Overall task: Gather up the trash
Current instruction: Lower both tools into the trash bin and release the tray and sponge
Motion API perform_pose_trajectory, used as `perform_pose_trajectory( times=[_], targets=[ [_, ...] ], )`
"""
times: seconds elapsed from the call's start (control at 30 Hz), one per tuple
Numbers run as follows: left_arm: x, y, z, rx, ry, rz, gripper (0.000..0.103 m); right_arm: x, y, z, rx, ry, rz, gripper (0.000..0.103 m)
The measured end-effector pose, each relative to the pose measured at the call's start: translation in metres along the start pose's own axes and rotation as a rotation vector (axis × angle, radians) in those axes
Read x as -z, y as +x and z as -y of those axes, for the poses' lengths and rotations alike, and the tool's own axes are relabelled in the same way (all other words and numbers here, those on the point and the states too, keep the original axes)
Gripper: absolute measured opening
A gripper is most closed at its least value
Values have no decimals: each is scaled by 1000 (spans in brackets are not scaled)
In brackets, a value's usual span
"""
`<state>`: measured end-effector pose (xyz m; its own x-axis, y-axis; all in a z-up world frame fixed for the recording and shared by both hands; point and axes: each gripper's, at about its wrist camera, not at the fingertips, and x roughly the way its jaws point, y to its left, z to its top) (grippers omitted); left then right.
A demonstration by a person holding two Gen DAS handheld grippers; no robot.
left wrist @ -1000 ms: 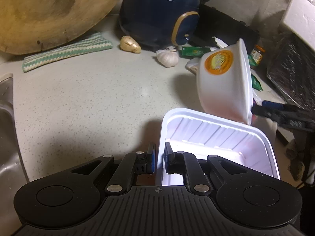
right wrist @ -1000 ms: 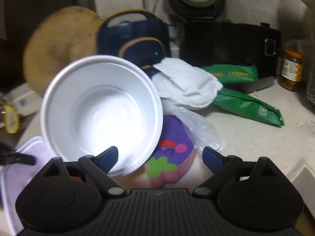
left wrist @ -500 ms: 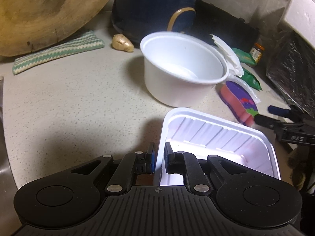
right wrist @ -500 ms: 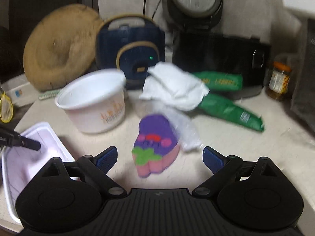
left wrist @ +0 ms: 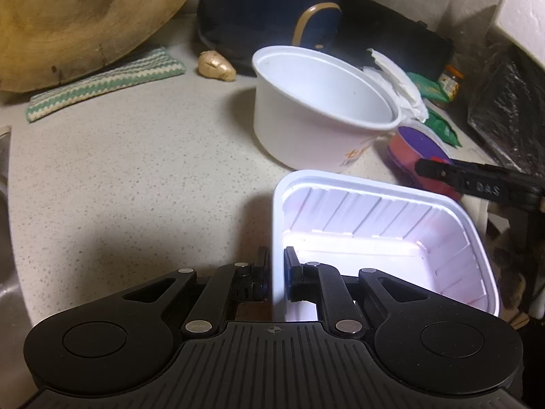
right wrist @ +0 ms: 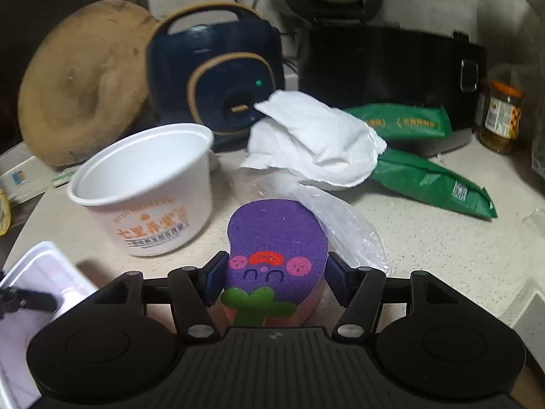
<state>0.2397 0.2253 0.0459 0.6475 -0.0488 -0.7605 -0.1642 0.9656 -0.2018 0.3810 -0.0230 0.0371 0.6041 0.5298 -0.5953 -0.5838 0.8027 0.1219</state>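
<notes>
You had the left claw (left wrist: 274, 281) pinched on the near wall of the tray (left wrist: 453, 204), ready as a bin, while the right claw (right wrist: 272, 281) bracketed the sponge (right wrist: 276, 238), pads at its sides, cup (right wrist: 153, 197) ahead-left.

A home kitchen: speckled stone bench (left wrist: 136, 156), a steel sink edge (left wrist: 5, 177) at far left, a round wooden chopping board (right wrist: 81, 81) upper left, a navy cooker (right wrist: 218, 75) beside it, and a pickle jar (right wrist: 502, 116) far right.
</notes>
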Motion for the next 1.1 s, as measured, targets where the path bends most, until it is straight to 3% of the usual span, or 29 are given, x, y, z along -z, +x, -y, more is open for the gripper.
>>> perform_pose_trajectory(
  times=[0.47,0.63,0.73,0.87,0.97,1.1],
  targets=[
    [6,-29,14,48,-3,96,11,14,-91,0,-76,17,142,61],
    [14,-47,35,54,10,123,11,32,-138,15,-57,33,203,61],
    [21,-58,58,99,8,137,11,49,-168,29,-32,46,235,61],
    [42,-68,111,199,72,184,11,84,-210,52,41,47,263,61],
    [70,-56,157,290,136,198,12,118,-233,71,165,35,253,61],
    [110,6,199,366,165,88,13,174,-251,97,356,22,225,61]
  ],
)
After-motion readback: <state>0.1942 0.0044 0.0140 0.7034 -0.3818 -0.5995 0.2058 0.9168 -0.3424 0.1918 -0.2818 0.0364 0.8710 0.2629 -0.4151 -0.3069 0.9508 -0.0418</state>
